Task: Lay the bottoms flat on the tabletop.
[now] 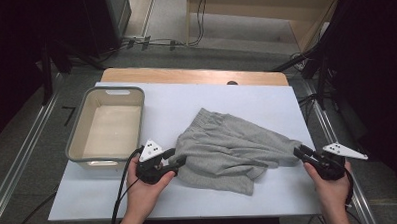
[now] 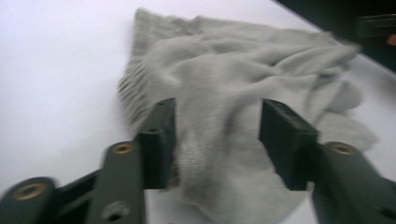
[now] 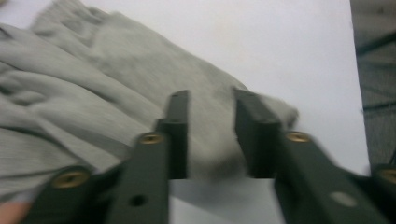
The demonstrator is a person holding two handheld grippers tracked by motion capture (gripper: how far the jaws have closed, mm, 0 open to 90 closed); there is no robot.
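Left tool [image 1: 178, 161] sits at the near-left edge of the grey garment [image 1: 228, 148], its jaws parted wide. From its own camera I see the cloth [image 2: 219, 116] running up between the two black jaws, a ribbed edge just left of them, and I can't say the jaws press it; the gap on both sides looks open. My left hand [image 1: 146, 186] wraps the handle from below, and a black cable trails down off the desk beside my forearm.

Right tool [image 1: 300, 152] is at the garment's far-right tip, where the fabric narrows to a point. Its camera shows the jaws standing apart at a middling gap with the end of the cloth [image 3: 212, 135] lying between them; I read it as not clamped, though the picture is blurred. My right hand [image 1: 331, 180] holds it near the desk's right edge.

I see the garment lying crumpled on the white sheet [image 1: 186, 105] that covers the desk, roughly centre and a little toward me, spread between the two tools. It looks like grey knit shorts with a gathered waistband at the far side, folds bunching toward the right.

A pale basin with a grey rim [image 1: 79, 126] stands on the left of the desk, well apart from the cloth, just beyond my left tool.
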